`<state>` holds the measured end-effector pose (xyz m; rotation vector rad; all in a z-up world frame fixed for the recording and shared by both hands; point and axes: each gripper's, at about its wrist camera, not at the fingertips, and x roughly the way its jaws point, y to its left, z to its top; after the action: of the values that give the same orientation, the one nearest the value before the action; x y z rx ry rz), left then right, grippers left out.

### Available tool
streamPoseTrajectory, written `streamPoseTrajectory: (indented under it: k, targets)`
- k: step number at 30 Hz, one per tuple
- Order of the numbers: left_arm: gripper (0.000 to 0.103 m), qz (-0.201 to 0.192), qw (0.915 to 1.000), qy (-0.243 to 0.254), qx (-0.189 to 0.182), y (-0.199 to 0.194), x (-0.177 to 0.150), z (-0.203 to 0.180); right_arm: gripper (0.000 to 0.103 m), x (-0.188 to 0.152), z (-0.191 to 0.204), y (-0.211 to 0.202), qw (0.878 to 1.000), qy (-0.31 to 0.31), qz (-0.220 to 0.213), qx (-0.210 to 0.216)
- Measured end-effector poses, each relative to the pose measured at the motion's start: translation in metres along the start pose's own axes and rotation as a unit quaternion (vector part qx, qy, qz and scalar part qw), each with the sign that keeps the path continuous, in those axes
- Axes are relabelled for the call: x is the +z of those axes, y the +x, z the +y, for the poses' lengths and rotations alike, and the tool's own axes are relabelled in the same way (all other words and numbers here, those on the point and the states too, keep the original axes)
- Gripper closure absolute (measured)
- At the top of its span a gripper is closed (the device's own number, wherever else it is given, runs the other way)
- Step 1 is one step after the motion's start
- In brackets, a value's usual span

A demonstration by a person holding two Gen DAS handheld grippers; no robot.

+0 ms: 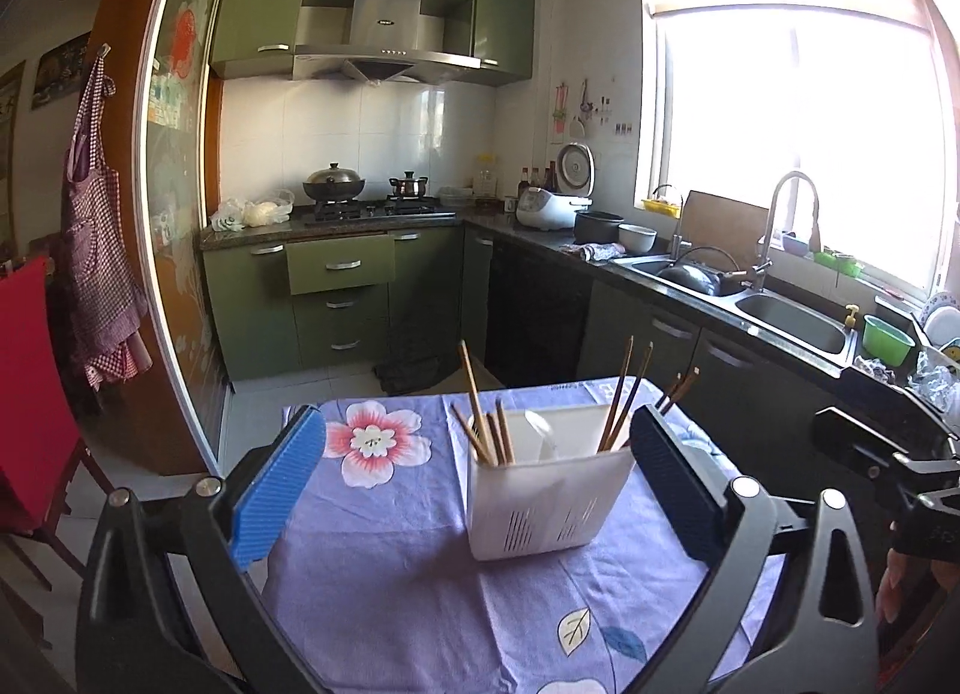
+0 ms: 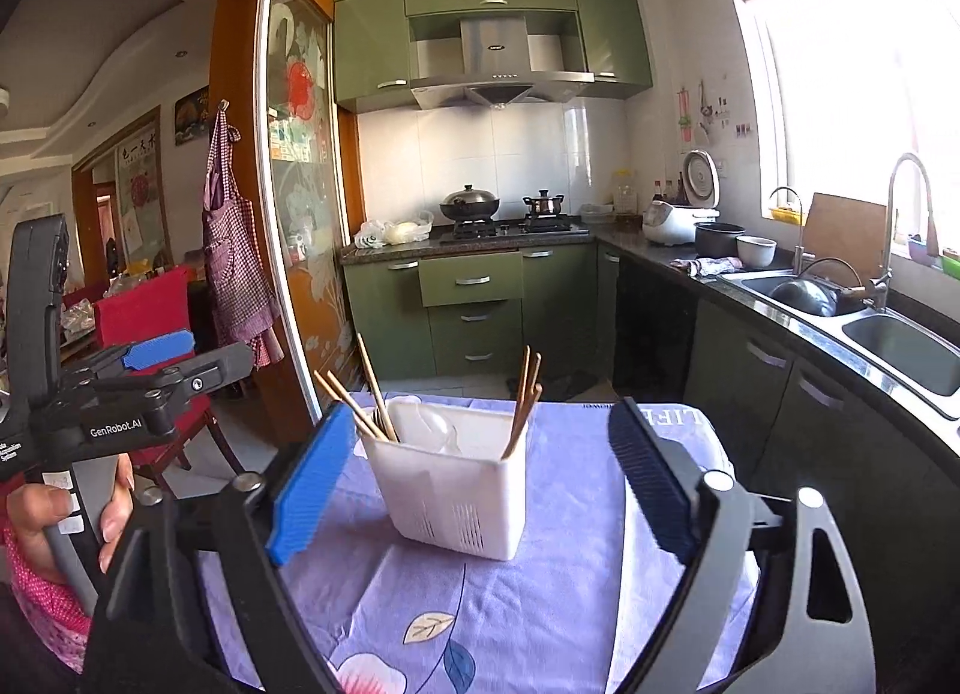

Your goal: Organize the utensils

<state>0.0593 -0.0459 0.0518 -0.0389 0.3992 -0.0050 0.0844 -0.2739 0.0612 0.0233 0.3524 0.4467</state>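
A white slotted utensil holder (image 1: 540,508) (image 2: 456,490) stands upright on a table under a purple flowered cloth (image 1: 384,586) (image 2: 570,580). Brown chopsticks (image 1: 480,418) (image 2: 375,394) lean in its left corner, and a few more (image 1: 621,400) (image 2: 522,400) lean in its right corner. A white spoon (image 1: 543,436) (image 2: 435,427) rests between them. My left gripper (image 1: 478,421) is open, its blue pads spread wide on either side of the holder without touching it. My right gripper (image 2: 483,412) is open too, framing the holder from slightly further right, with nothing between its pads.
A red chair (image 1: 30,394) (image 2: 150,298) stands left of the table, beside a glass sliding door (image 2: 300,214). A dark counter with a double sink (image 1: 792,322) (image 2: 900,340) runs along the right. Green cabinets and a stove (image 1: 372,208) lie beyond the table.
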Motion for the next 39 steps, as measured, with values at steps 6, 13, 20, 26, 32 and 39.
streamPoseTrajectory:
  k: [6, 13, 20, 26, 32, 39]
  targets:
    - [0.007, 0.023, 0.9992, 0.022, 0.025, -0.012, -0.051, -0.004, 0.005, -0.053, 0.007, -0.041, 0.999, 0.021, -0.026, -0.036]
    - [0.007, 0.005, 0.9997, 0.005, 0.024, -0.034, -0.072, -0.006, 0.005, -0.084, 0.024, -0.051, 0.997, 0.015, -0.032, -0.074]
    - [0.007, 0.017, 0.9995, -0.006, 0.027, -0.036, -0.081, -0.006, 0.005, -0.091, 0.022, -0.036, 0.995, 0.01, -0.007, -0.095]
    - [0.007, 0.031, 0.9991, -0.016, 0.024, -0.033, -0.085, -0.002, 0.005, -0.092, 0.017, -0.031, 0.995, 0.014, 0.003, -0.1]
    - [0.007, 0.029, 0.9991, -0.022, 0.023, -0.034, -0.085, 0.002, 0.005, -0.089, 0.021, -0.032, 0.995, 0.01, -0.001, -0.101]
    - [0.007, 0.032, 0.9987, -0.034, 0.02, -0.033, -0.085, 0.007, 0.005, -0.088, 0.022, -0.032, 0.995, 0.008, -0.001, -0.1]
